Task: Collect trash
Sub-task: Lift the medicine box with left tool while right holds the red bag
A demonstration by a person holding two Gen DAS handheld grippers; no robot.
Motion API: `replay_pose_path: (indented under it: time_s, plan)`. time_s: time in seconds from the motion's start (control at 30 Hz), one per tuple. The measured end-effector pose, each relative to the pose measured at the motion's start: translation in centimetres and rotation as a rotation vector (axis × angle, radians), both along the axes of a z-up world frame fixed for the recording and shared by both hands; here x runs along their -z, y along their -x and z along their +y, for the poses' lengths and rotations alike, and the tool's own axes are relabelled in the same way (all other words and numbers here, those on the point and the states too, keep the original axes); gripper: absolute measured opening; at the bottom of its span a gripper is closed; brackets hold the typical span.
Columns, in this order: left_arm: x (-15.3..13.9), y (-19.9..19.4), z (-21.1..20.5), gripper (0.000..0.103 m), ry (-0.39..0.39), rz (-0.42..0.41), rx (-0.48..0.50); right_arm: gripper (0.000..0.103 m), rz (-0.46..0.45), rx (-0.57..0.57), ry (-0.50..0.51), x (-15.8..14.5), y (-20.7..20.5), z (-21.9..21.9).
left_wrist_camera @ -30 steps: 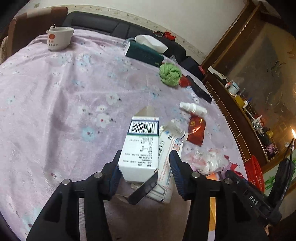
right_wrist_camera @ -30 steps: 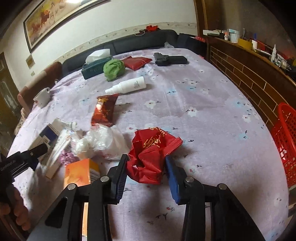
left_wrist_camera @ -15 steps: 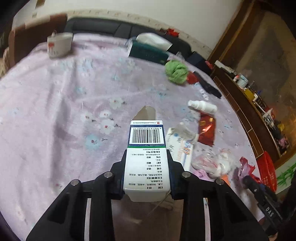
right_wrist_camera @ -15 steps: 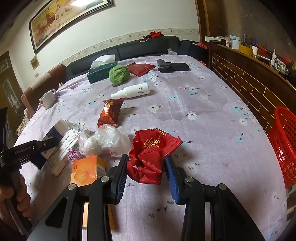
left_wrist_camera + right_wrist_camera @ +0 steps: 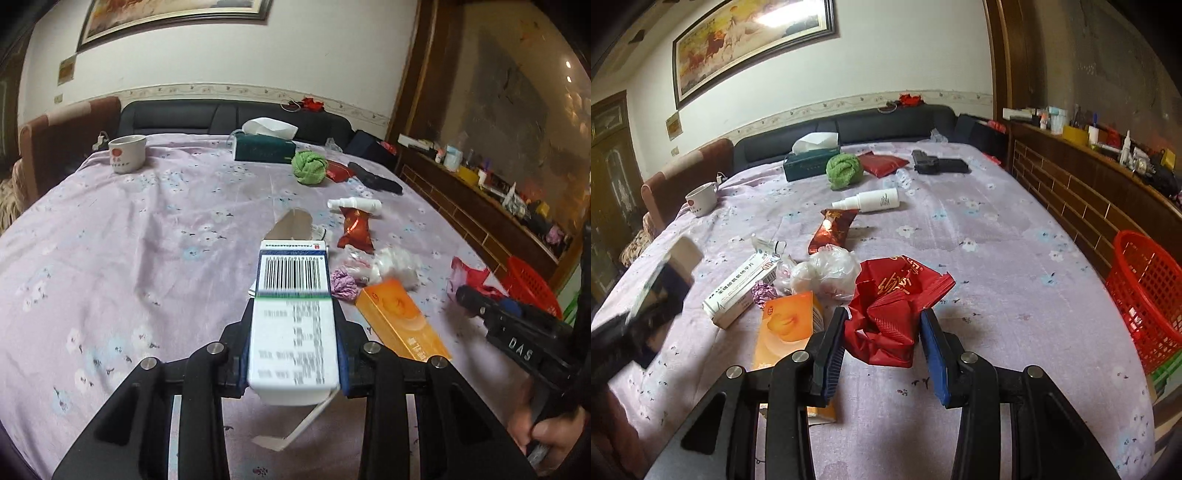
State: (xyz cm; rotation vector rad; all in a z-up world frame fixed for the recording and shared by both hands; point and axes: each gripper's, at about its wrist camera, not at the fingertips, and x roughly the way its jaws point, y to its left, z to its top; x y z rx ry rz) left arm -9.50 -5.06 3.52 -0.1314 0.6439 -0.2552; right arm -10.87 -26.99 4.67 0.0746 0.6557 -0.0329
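Our left gripper (image 5: 293, 354) clamps a white box (image 5: 291, 317) (barcode up, end flaps loose) above the worktop (image 5: 147, 240). Our right gripper (image 5: 882, 343) pinches a crumpled red bag (image 5: 890, 299) beside an orange box (image 5: 786, 325). A red basket (image 5: 1145, 295) stands past the worktop's right edge.

Small print on white barcode carton (image 5: 291, 325) blurred, unreadable. Left gripper (image 5: 635, 314) smeared at nine o'clock, right wrist view. Red basket (image 5: 1145, 295) cropped at three o'clock.
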Motion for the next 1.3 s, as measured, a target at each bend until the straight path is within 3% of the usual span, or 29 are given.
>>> replay_pose_path:
  time_s: [0.17, 0.53, 0.97, 1.3]
  plan:
    - [0.9, -0.5, 0.6, 0.033, 0.041, 0.051, 0.003, 0.043, -0.006, -0.016, 0.015, 0.0, 0.3, 0.9]
    - [0.8, -0.2, 0.6, 0.033, 0.06, 0.041, 0.017, 0.043, 0.008, -0.027, 0.015, 0.5, 0.6, 1.4]
    - [0.6, 1.0, 0.3, 0.033, 0.022, 0.003, -0.017, 0.043, -0.017, -0.012, 0.049, 0.3, 1.0, 1.7]
    - [0.2, 2.9, -1.2, 0.033, 0.015, -0.001, 0.03, 0.043, -0.034, -0.022, 0.078, -0.6, 3.5, 2.1]
